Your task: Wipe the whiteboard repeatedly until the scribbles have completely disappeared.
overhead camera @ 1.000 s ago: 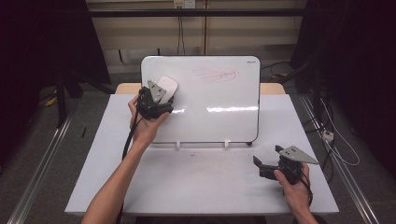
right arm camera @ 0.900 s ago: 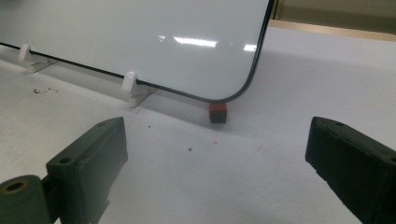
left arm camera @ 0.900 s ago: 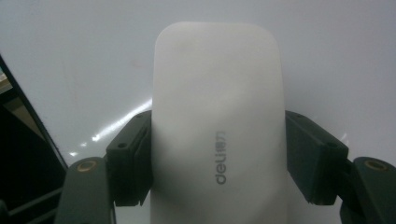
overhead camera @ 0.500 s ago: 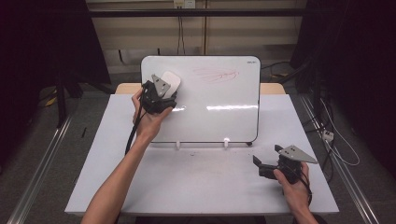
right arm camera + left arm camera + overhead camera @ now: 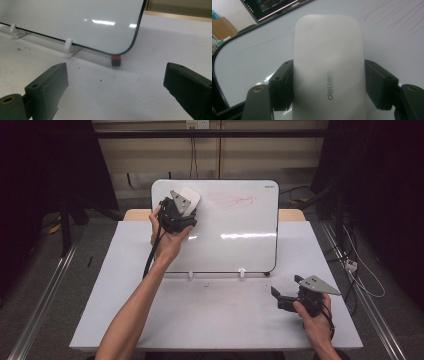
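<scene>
A whiteboard (image 5: 235,245) leans on two white clips at the table's far middle, with faint red scribbles (image 5: 231,200) near its top. My left gripper (image 5: 186,205) is shut on a white eraser (image 5: 190,198) and holds it against the board's upper left, left of the scribbles. In the left gripper view the eraser (image 5: 328,67) sits between both black jaws, with the red scribbles (image 5: 394,17) up to its right. My right gripper (image 5: 278,297) rests open near the table's front right. Its jaws stand wide apart, pointing at the board's lower corner (image 5: 130,48).
A small red and black block (image 5: 116,60) lies under the whiteboard's lower right corner. White clips (image 5: 68,43) prop the board's bottom edge. The white table (image 5: 215,320) has free room in front of the board. Metal rails run along both sides on the floor.
My left gripper has carried the eraser up and to the right across the board, toward the red scribbles. The right gripper has stayed in place.
</scene>
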